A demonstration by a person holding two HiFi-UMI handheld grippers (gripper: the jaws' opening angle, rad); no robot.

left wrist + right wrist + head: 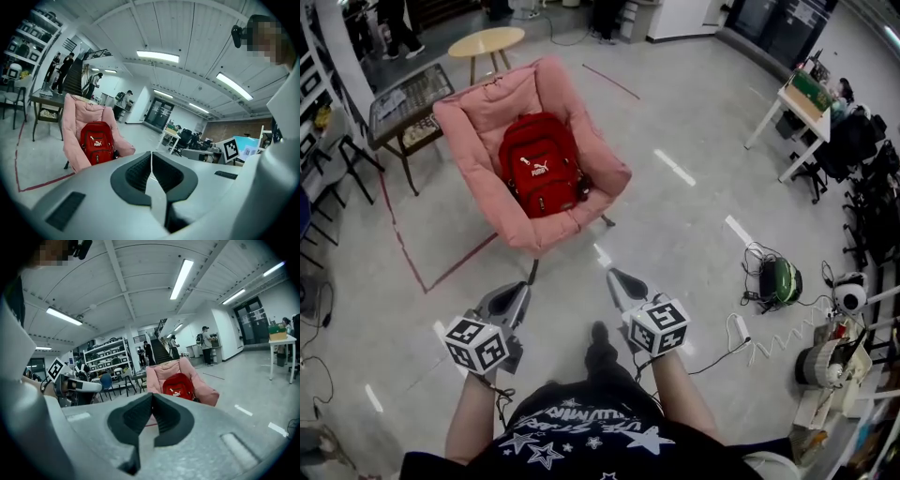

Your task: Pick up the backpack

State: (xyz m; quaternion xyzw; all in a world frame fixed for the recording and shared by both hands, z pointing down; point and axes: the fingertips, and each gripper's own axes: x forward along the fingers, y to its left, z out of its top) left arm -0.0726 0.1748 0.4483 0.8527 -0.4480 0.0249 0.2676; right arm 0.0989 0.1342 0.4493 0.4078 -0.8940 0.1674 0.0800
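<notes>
A red backpack (pixel 541 166) stands propped against the back of a pink padded chair (pixel 469 122), its white logo facing me. It also shows ahead in the left gripper view as the backpack (pixel 96 143) and in the right gripper view as the backpack (pixel 177 386). My left gripper (pixel 521 290) is short of the chair's front edge, jaws shut and empty. My right gripper (pixel 612 277) is level with it to the right, also shut with nothing held. In the gripper views the left gripper (pixel 151 154) and right gripper (pixel 152 396) show closed pads.
A round wooden table (pixel 487 41) and a dark side table (pixel 405 97) stand behind and left of the chair. Red tape lines (pixel 412 265) mark the floor. A white desk (pixel 797 111), office chairs, cables and devices (pixel 779 281) lie at the right. Several people stand far off.
</notes>
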